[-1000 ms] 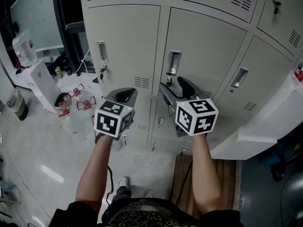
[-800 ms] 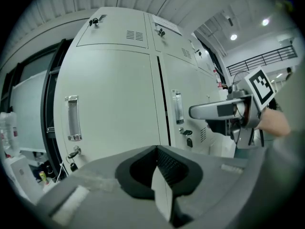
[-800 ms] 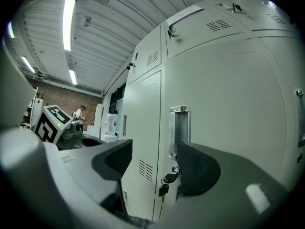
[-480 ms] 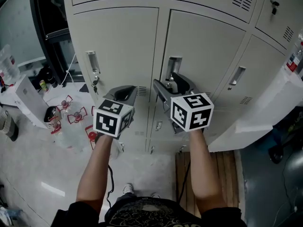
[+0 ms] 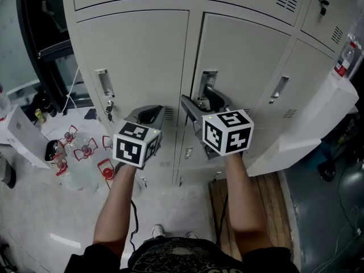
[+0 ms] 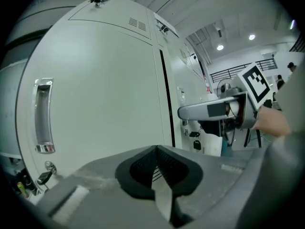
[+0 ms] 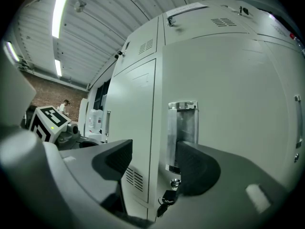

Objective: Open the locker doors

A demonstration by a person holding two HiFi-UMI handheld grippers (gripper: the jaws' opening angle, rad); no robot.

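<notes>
Wooden boards lie on the ground. Left of the boards spreads a glossy pale floor. Further left of them stand clear jugs with red handles and a white cabinet. Well above the boards, strip lights glow on a ribbed ceiling.

Your head view is evenly lit and sharp. Both gripper views bend toward black corners; a ceiling strip glares at eleven o'clock in the right one.

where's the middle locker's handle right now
Centre of the head view: the recessed handle sits on the middle locker door, just beyond the open right gripper, whose right jaw is nearest it.
</notes>
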